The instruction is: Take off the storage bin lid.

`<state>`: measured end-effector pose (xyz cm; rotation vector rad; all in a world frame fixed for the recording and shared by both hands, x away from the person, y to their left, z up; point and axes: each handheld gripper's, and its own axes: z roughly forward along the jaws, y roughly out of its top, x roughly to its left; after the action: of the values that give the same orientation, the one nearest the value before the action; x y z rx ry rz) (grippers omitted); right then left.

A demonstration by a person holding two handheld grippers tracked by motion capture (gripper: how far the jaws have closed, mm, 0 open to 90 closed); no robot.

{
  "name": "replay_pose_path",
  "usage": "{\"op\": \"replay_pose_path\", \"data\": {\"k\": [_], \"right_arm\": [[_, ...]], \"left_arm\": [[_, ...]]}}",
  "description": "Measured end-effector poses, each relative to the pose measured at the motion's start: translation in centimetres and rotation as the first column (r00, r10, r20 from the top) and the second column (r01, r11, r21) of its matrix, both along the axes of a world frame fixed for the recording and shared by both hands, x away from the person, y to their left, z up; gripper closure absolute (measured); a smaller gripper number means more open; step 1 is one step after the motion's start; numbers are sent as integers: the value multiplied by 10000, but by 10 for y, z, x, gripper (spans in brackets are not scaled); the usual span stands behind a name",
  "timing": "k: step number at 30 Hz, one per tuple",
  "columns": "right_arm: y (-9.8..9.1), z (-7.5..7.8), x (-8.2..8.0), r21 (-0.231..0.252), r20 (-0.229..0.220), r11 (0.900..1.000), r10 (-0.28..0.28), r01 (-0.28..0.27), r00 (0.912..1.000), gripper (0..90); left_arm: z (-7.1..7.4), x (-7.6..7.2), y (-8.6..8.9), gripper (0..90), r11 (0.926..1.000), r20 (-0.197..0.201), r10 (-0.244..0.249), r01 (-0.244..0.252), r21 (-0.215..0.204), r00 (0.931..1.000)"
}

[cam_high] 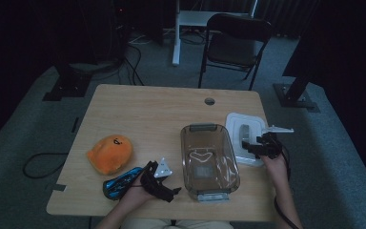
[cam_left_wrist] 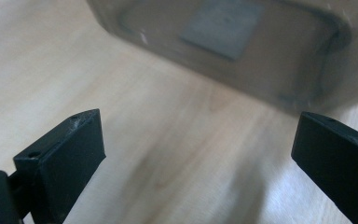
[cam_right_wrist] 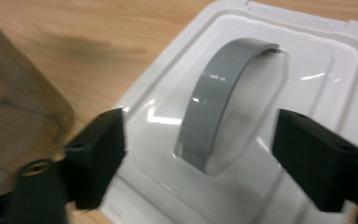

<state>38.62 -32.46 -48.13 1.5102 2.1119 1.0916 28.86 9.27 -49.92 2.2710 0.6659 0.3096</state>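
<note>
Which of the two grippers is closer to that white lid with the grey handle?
Right. The right gripper hovers over the white lid, jaws open around its grey handle. The left gripper sits across the clear container, near the table's front edge.

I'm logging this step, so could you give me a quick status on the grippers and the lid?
Right gripper open over white lid, grey handle unheld. Left gripper open beside clear container. Nothing in the way.

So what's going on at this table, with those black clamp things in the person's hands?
A person holds a two-jaw gripper in each hand. The right gripper is over a white lid with a grey handle, which lies flat on the table beside a clear plastic container; its jaws stand open, gripping nothing. The left gripper, also open, rests near the container's front corner. An orange plush toy and a blue object lie to the left.
</note>
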Motion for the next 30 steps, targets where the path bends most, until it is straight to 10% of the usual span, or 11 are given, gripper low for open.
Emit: {"op": "replay_pose_path", "data": {"k": [11, 30], "right_arm": [[19, 5, -41, -337, 1088, 9986, 435, -400, 9931, 126], [52, -19, -94, -30, 244, 9886, 1505, -1505, 9883, 126]], "left_arm": [[15, 32, -2, 43, 9976, -268, 695, -695, 19, 9972], [28, 82, -11, 25, 9911, -435, 1326, -1322, 121, 9902]]}}
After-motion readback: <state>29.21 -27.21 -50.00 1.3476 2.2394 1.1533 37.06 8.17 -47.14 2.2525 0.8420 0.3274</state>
